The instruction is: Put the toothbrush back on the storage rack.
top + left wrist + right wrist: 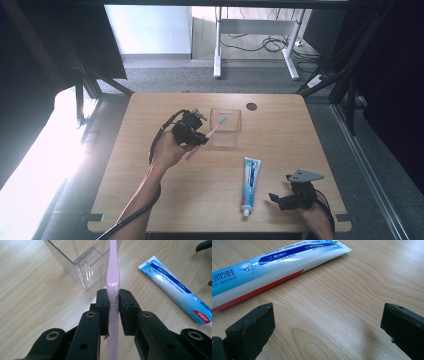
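Clamping the pink toothbrush [113, 277] by its handle, your left gripper [192, 131] holds it raised with the bristle end tipped over the clear container [226, 128] on the tabletop [150, 120]. Your right gripper [285, 199] rests low with jaws wide apart, just beside the toothpaste tube [250, 184] lying flat.
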A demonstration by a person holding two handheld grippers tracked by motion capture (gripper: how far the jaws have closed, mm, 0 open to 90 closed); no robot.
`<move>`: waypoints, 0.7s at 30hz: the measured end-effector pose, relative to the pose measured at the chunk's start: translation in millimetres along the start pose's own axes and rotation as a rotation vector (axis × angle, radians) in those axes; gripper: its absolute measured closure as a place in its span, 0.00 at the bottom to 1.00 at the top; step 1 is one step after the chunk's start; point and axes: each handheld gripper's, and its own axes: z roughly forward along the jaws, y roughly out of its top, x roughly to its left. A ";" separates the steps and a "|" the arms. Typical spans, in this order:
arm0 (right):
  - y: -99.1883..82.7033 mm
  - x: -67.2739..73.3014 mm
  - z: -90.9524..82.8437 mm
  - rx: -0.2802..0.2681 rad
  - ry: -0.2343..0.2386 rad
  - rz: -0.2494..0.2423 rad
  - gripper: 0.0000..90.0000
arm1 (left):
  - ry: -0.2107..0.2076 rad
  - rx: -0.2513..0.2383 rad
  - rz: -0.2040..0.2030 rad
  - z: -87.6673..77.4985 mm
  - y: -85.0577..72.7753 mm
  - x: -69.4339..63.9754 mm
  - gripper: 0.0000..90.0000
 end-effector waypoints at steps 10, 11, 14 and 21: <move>-0.1 0.0 0.2 0.000 0.000 -0.001 0.00 | 0.013 -0.030 -0.003 1.6 13.9 1.2 0.88; -0.1 0.1 0.4 0.001 0.001 -0.001 0.00 | 0.014 -0.032 -0.002 2.2 15.5 1.1 0.88; -0.1 0.3 0.4 0.002 0.002 0.000 0.00 | 0.017 -0.044 -0.002 4.2 19.8 1.0 0.88; -0.2 0.3 0.4 0.002 0.004 0.000 0.00 | 0.038 -0.060 0.004 10.1 30.4 2.3 0.88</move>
